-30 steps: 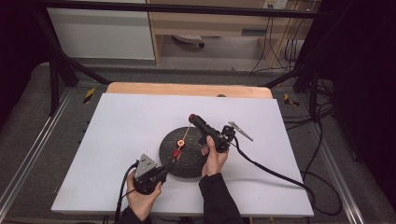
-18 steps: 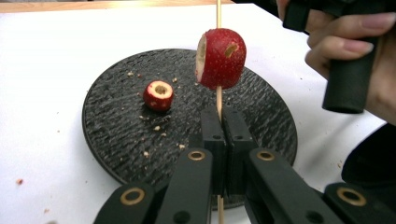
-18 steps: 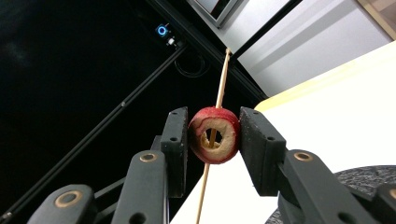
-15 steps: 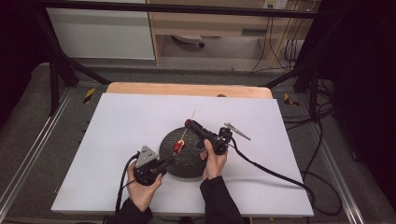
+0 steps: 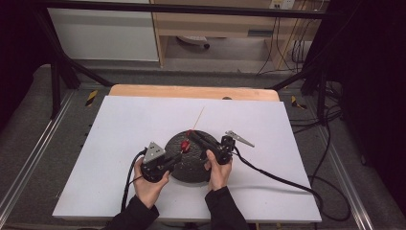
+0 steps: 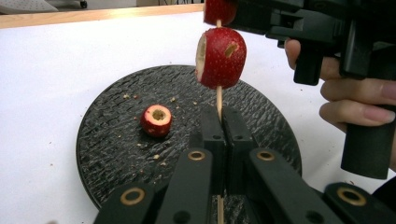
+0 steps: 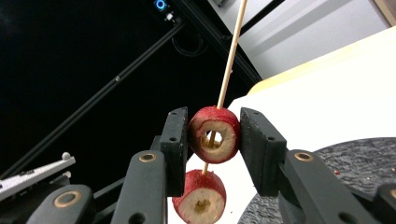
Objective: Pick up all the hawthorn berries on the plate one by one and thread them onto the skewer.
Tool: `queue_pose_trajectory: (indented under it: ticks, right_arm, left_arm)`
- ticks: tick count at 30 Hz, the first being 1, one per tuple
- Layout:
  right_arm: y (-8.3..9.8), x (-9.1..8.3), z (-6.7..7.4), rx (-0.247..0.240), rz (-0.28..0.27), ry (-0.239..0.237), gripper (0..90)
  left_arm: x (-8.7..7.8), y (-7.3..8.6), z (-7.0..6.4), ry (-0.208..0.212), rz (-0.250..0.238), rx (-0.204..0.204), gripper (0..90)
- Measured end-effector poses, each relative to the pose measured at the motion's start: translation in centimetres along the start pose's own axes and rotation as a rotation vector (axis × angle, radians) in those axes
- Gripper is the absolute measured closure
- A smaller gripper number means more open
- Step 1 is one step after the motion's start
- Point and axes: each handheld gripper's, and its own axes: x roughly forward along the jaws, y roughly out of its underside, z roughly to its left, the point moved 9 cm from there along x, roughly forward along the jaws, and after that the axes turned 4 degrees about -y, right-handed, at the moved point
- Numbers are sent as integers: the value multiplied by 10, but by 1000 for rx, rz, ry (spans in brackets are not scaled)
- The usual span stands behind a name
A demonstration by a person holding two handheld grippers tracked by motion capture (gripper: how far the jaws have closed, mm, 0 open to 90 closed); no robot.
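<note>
A round black plate (image 6: 116, 154) is sitting under both grippers. The right gripper (image 7: 214, 140) is squeezing a red fruit piece (image 7: 215, 134) between its jaws, threaded on a skewer (image 6: 218, 100) that the left gripper (image 6: 219, 135) is pinching upright.

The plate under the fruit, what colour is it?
The plate is black with a rough, ripply surface, clearest in the left gripper view.
</note>
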Motion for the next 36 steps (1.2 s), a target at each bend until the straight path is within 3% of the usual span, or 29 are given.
queue_pose_trajectory:
  ticks: [8,18,28,36]
  right_arm:
    - [5,0,-2,-20,25,19,629]
    - [-7,-17,-10,-129,87,110,357]
    - [-3,-38,-30,-260,300,211,131]
    - [11,-47,-42,-326,494,250,67]
  left_arm:
    - [1,3,2,15,4,0,890]
    - [-13,13,14,26,20,18,890]
    - [-32,28,39,20,56,19,889]
    - [-48,51,60,17,107,37,889]
